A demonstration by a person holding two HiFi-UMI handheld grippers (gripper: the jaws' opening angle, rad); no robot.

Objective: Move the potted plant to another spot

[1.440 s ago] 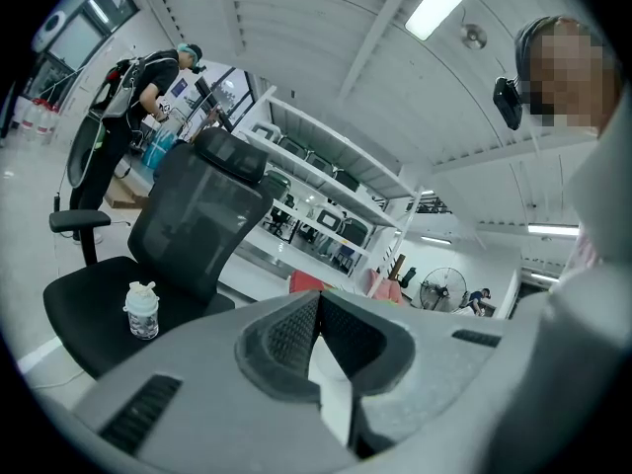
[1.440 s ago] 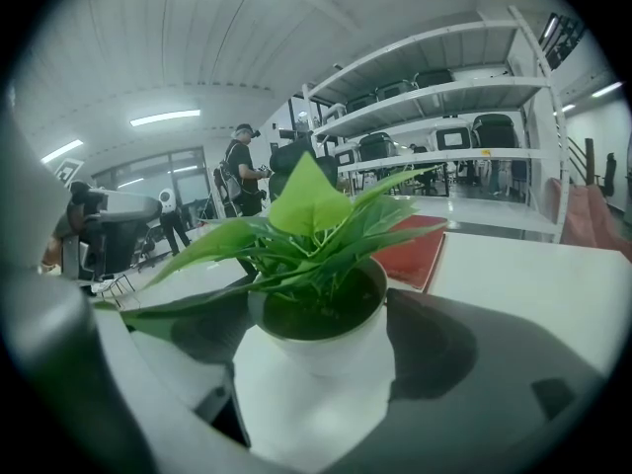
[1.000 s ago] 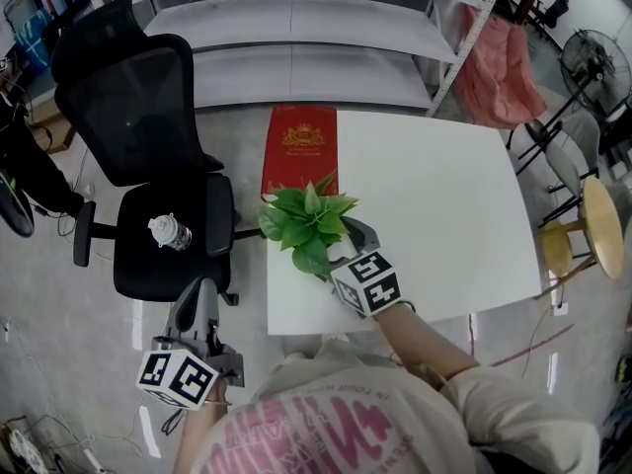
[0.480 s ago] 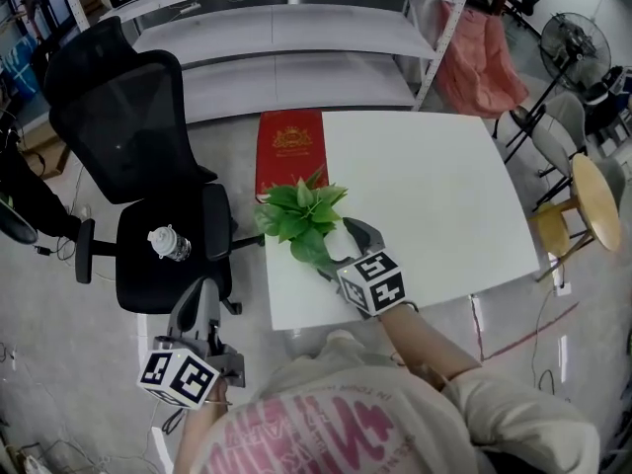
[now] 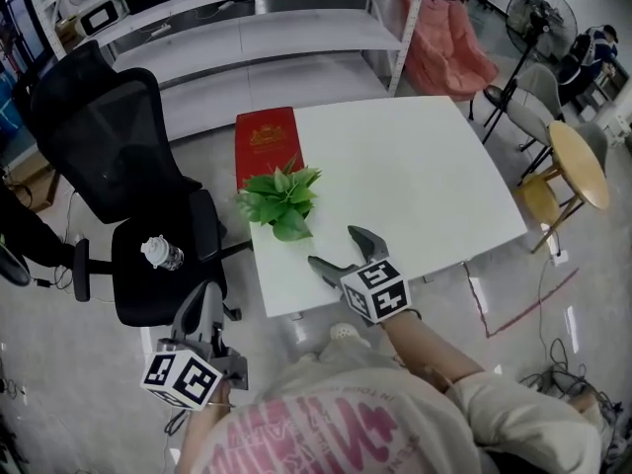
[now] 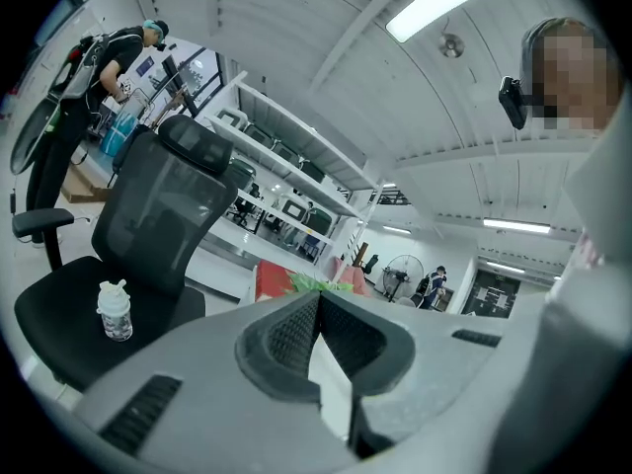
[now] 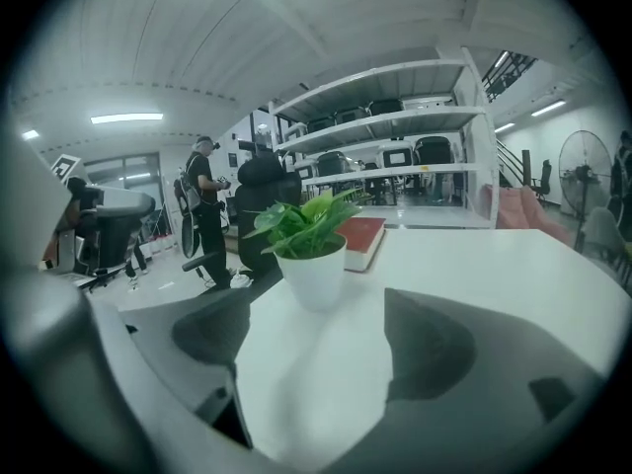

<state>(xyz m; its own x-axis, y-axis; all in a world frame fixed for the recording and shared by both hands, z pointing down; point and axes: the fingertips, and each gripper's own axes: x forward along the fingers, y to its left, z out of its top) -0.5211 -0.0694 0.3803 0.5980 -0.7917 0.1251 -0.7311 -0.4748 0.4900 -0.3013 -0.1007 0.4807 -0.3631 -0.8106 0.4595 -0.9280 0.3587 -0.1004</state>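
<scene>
We hold our right tongs (image 5: 336,246) low over the counter (image 5: 425,176), jaws spread wide with nothing between them. They aim at the potted plant (image 5: 279,197), which stands apart from them near the counter's left edge, just beside the red book (image 5: 265,141); we judge this stance suits either closing in or backing off. Our left tongs (image 6: 318,306) hang off the counter by the office chair (image 5: 118,146), pressed together on nothing, since one pair seems enough here. From above the leaves hide the pot, which only the right gripper view shows, white and upright.
</scene>
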